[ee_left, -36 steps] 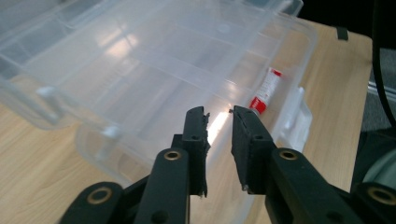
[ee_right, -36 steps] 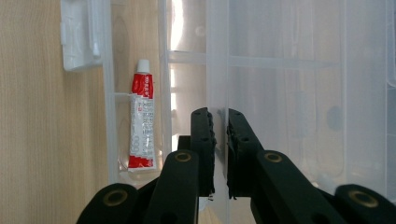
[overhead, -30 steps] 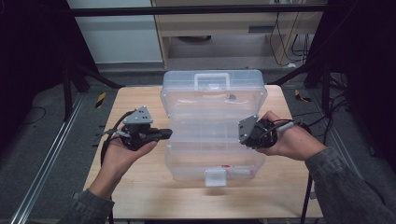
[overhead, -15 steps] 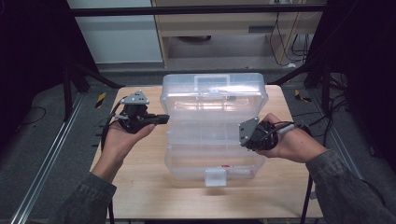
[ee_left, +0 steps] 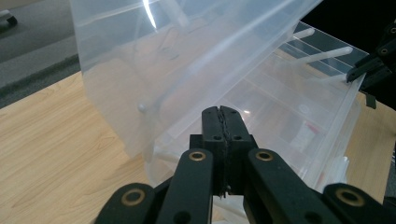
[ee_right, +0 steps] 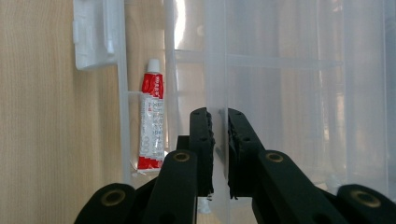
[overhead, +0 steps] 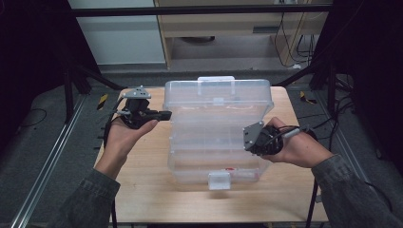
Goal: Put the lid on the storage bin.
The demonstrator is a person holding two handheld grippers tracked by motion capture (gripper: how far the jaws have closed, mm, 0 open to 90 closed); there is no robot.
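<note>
On the light wooden desk sits a clear plastic compartment box, its lid tilted up. At the box's left edge, the left claw is clenched on nothing. The right claw grips the box's right wall. A red-and-white tube lies in 1 compartment near the white latch.

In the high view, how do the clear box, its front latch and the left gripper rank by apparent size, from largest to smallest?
1. Clear box, by far the largest.
2. Left gripper, much smaller than the box.
3. Front latch, the smallest, though the gripper is held above the table and so nearer the camera, which may widen the gap.
</note>
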